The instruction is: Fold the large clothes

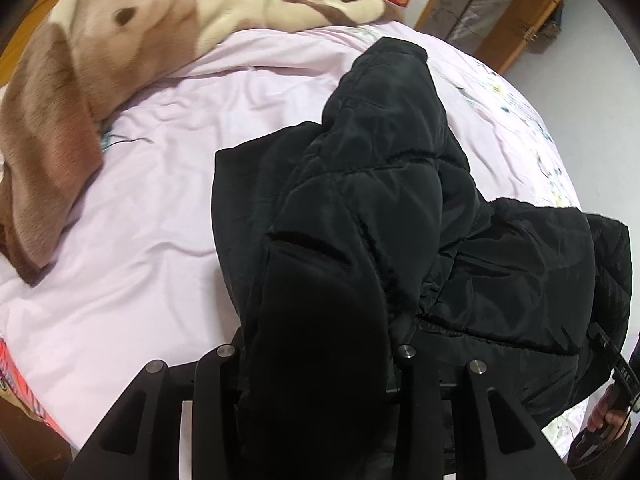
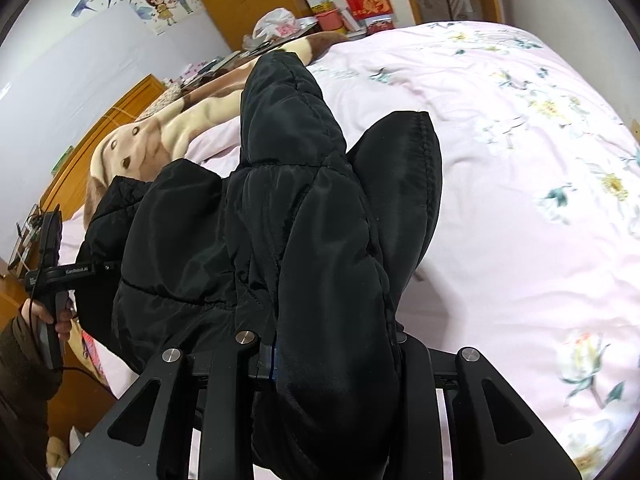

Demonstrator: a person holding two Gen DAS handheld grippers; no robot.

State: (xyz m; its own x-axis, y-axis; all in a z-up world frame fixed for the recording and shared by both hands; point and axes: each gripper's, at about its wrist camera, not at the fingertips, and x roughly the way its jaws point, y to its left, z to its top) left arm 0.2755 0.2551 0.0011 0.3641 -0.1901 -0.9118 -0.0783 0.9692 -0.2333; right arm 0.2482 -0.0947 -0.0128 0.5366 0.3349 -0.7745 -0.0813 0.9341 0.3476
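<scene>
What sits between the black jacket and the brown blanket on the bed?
Only bare pink sheet separates the black jacket from the brown blanket; left wrist view.

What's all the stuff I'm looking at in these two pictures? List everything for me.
padded jacket: one, black, bunched on the bed, its fabric running down between the fingers of both tools
bed sheet: one, pale pink with a flower print toward one side, covering the bed
plush blanket: one, brown and cream, heaped at the far edge of the bed
red box: one, red with gold lettering, among clutter beyond the bed
plastic bag: one, white, beside that clutter
cartoon sticker: one, a couple with blue flowers, on the wall
left tool: black, fingers hidden by jacket fabric
right tool: black, likewise covered by the jacket
</scene>
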